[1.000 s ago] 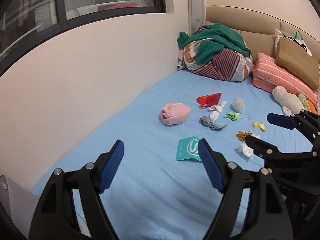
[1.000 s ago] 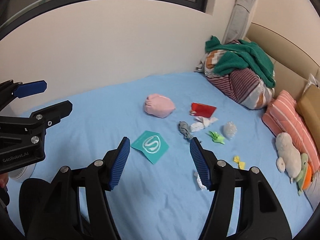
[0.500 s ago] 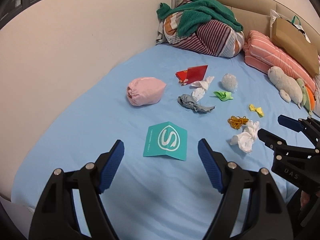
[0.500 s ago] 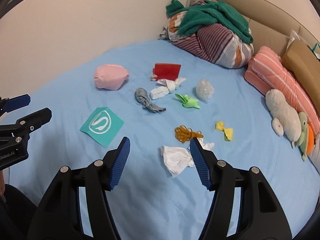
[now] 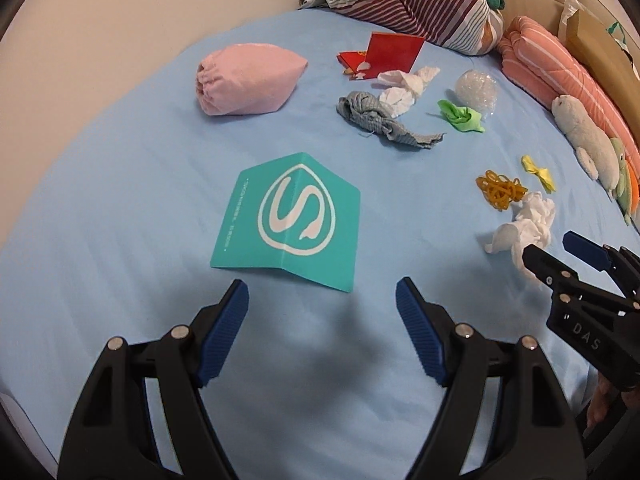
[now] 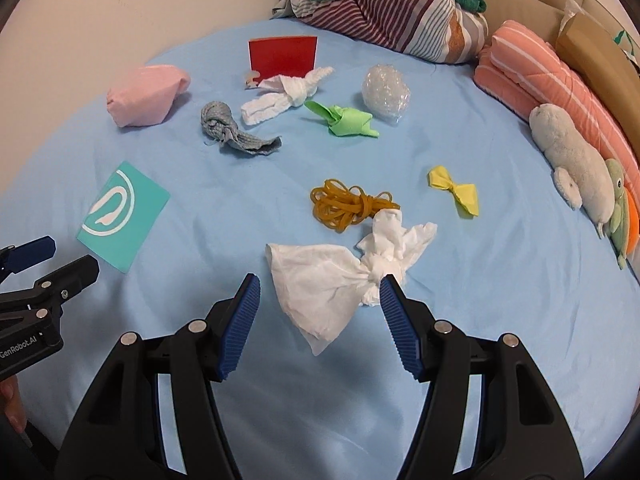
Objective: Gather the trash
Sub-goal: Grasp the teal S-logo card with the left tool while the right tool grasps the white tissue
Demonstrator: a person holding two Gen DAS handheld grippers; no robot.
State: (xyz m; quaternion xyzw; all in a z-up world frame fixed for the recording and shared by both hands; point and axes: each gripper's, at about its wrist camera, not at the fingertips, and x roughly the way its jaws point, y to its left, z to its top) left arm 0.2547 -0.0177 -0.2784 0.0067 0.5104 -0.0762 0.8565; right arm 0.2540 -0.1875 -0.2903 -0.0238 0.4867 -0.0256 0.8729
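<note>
Blue bedsheet under both tools, litter scattered across it. Your right gripper has its fingers apart and empty; the crumpled white tissue wad with a twisted knot lies between and just ahead of them, the knot just beside the right pad. Judged very light, soft and fully compressible, so it should not slip; take it at the knot, the firmest part, or it may tear or trail loose. Your left gripper also stands apart and empty, with the flat teal folded card bearing a white logo just ahead of its fingertips. Judged thin, stiff and smooth, hard to pinch flat; take it at the raised centre fold.
</note>
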